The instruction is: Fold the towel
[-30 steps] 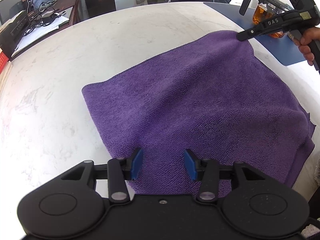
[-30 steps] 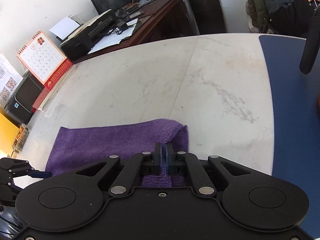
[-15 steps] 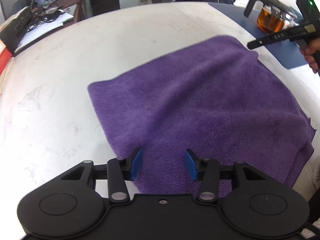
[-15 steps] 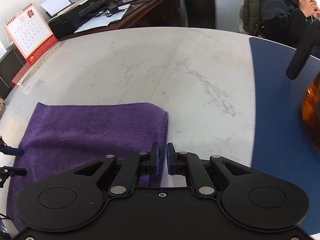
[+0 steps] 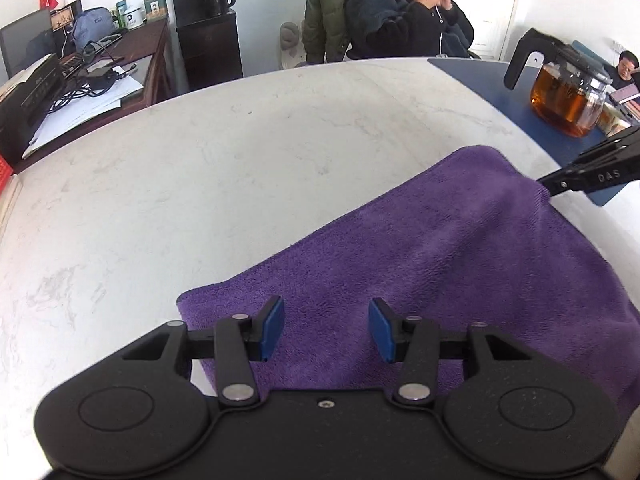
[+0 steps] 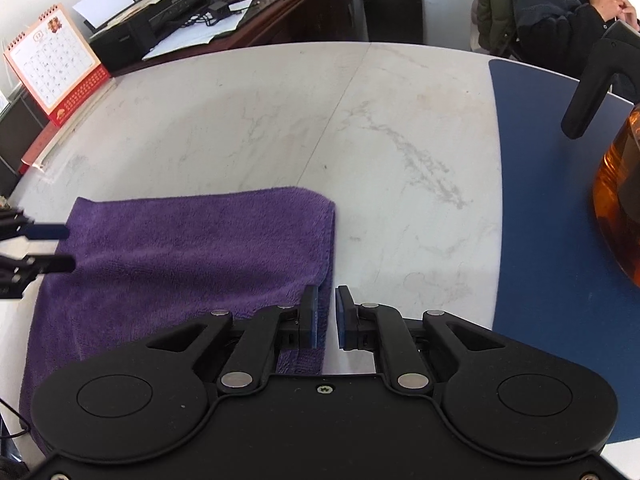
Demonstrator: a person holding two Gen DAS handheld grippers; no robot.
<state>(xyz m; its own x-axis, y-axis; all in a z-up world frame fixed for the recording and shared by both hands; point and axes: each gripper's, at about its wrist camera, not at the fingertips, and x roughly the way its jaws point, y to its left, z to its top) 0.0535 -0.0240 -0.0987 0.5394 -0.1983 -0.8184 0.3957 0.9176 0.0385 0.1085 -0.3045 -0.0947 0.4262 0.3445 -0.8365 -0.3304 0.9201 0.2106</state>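
Nearby, glass teapot (image 5: 568, 96) of amber tea

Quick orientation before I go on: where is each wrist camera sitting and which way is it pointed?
Left wrist: on the left gripper, angled down across the purple towel; its own open blue pads show, plus the right gripper's fingers.
Right wrist: on the right gripper, angled down at the towel's right edge; narrow gap between pads, left fingers at frame left.
Shared: towel, marble table, glass teapot.
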